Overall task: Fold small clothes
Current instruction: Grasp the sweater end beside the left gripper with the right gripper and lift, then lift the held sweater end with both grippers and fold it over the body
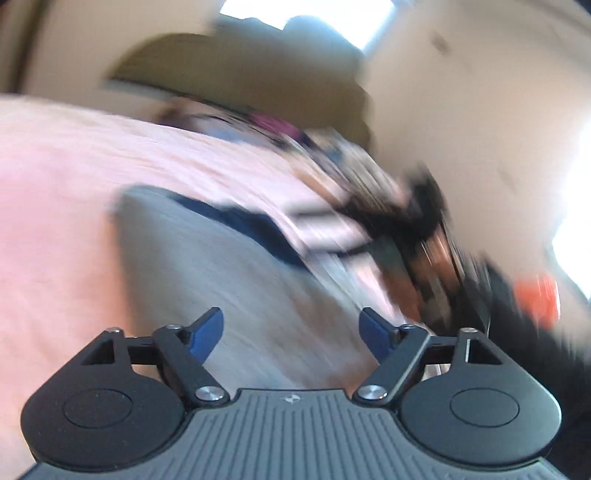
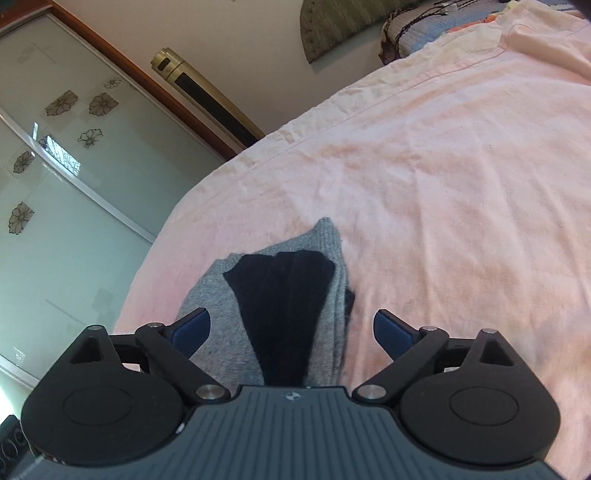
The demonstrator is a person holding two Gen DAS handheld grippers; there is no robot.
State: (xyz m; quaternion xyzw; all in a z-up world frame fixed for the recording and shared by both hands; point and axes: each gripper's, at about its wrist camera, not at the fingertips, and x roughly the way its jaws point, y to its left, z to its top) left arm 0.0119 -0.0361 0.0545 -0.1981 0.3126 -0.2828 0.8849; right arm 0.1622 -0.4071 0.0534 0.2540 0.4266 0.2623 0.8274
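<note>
A small grey garment with a dark navy part (image 2: 284, 295) lies folded on the pink bed sheet (image 2: 443, 184). My right gripper (image 2: 291, 332) stands open just above its near end, blue pads apart on either side of the cloth, not pressing it. In the blurred left wrist view the same grey garment (image 1: 229, 273) with its navy edge (image 1: 255, 225) lies in front of my left gripper (image 1: 291, 334), which is open with nothing between its fingers.
A heap of dark and coloured clothes (image 1: 388, 206) lies at the right of the blurred left view. A gold tower appliance (image 2: 207, 96) and a flowered sliding wardrobe door (image 2: 66, 155) stand beyond the bed's left edge. A headboard (image 2: 343, 22) and bedding are at the far end.
</note>
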